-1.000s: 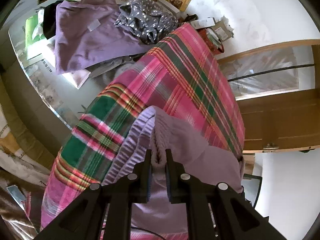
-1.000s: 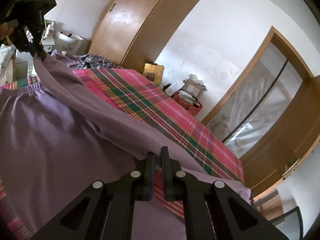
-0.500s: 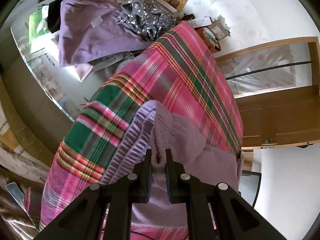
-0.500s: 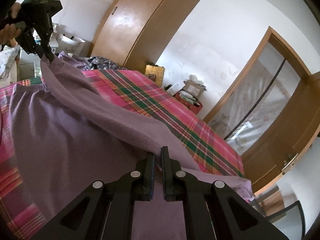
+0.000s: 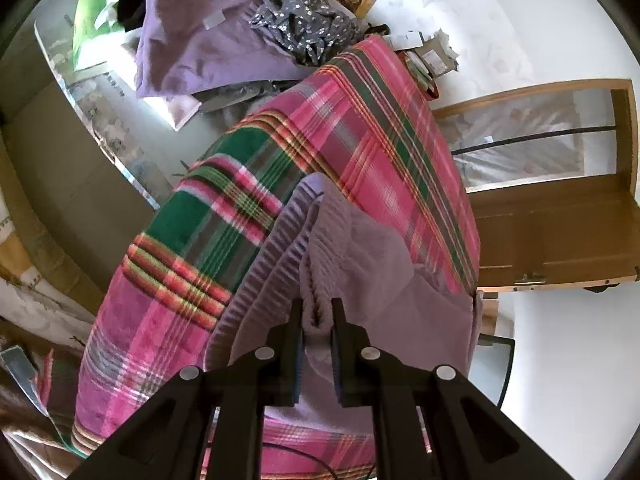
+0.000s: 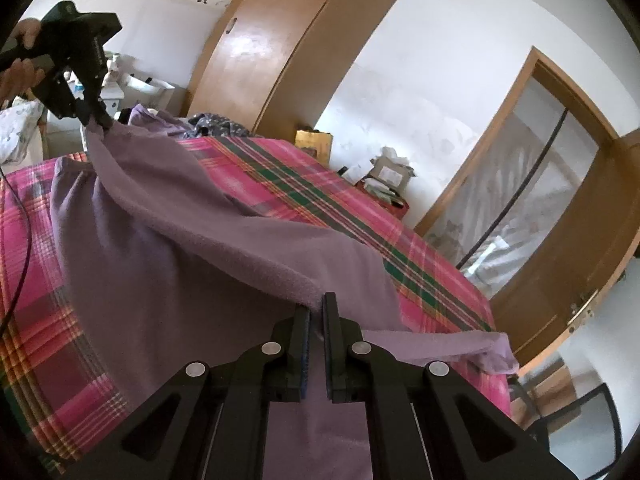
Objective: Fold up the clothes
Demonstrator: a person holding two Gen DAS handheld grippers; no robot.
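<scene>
Left wrist view: the left gripper (image 5: pixel 316 322) is clamping the ribbed waistband of the purple trousers (image 5: pixel 360 264), which are trailing toward upper centre over the plaid blanket (image 5: pixel 224 216). Right wrist view: the right gripper (image 6: pixel 316 320) is pinching the trousers' lifted edge at lower centre; the fold line is running diagonally to the left gripper at upper left, with the lower layer lying flat at frame left.

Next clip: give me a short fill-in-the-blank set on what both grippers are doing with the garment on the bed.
1. Both grippers are shut on the same ____ garment.
2. The left gripper pinches the garment's ribbed ____.
3. The garment lies on a pink and green ____ blanket.
4. In the right wrist view, the right gripper shows at the bottom and the left gripper at the upper ____.

Missing words: purple; waistband; plaid; left
</scene>
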